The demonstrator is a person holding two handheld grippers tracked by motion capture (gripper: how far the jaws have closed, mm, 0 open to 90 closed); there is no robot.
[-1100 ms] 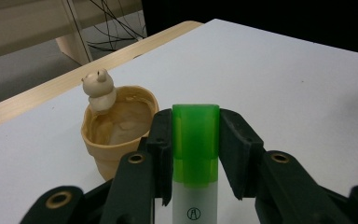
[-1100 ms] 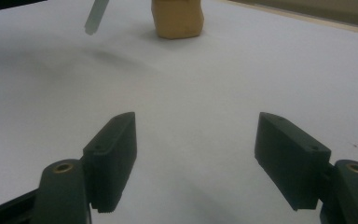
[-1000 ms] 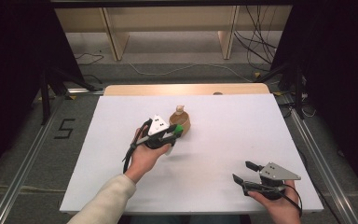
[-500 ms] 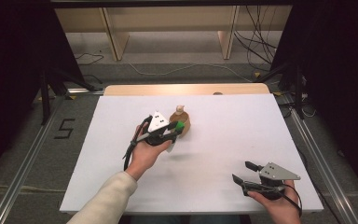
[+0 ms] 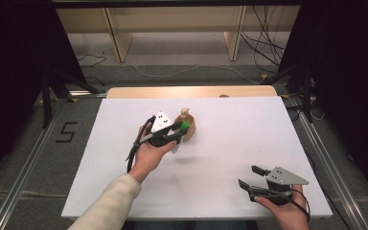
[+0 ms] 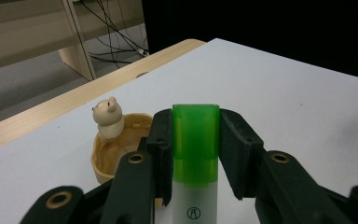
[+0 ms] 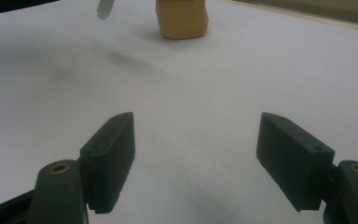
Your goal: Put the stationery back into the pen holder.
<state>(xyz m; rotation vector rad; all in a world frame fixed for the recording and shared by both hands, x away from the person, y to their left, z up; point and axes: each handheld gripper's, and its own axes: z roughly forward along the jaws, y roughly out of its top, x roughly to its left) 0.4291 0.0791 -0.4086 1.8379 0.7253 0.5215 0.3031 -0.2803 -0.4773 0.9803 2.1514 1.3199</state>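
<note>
My left tongs [image 6: 196, 154] are pinching a green-capped highlighter [image 6: 195, 140] right at the cap, held up just at 7 o'clock of the little wooden bear dish [image 5: 186, 125]. It looks light, stiff and slick plastic, so I'd guess a grip lower on the white barrel twists less. Right tongs [image 7: 196, 163] sit spread wide over the white tabletop [image 5: 249, 129], holding nothing.
</note>
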